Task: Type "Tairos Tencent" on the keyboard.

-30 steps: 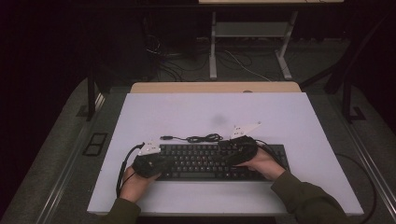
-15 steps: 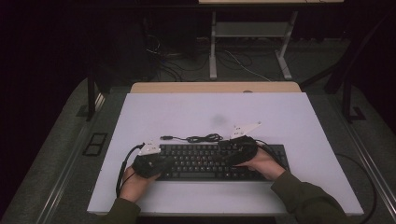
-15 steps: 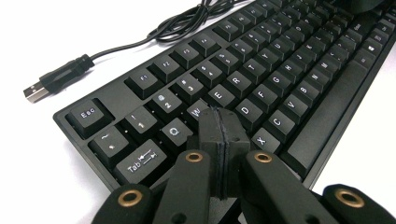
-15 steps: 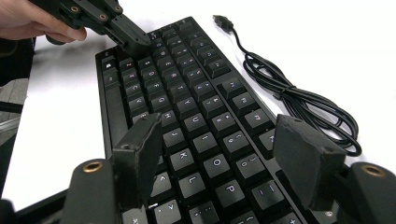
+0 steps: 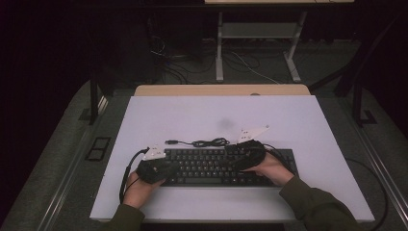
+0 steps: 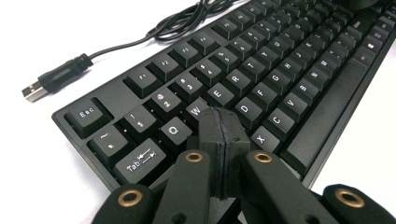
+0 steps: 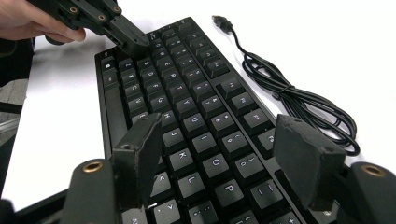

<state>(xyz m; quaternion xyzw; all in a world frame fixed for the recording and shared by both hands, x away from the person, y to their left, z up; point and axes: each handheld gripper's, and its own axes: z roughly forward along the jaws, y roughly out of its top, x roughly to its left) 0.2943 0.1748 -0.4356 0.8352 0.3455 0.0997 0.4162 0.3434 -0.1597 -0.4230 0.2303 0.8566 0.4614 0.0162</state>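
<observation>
Still nothing has shifted over the last second: the left gripper (image 6: 220,135), jaws clenched together on nothing, rests its tip on the keys near the left end of the black keyboard (image 5: 219,166), around W and S. The right gripper (image 7: 219,158) hovers with jaws apart over the right half, holding nothing. Likely a key-pressing pause; the USB cable (image 5: 202,142) lies unplugged on the table (image 5: 192,115) just beyond.

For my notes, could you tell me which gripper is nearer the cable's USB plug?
Left. The left gripper sits shut over the keys just below the USB plug; the right gripper is farther along the keyboard.
</observation>
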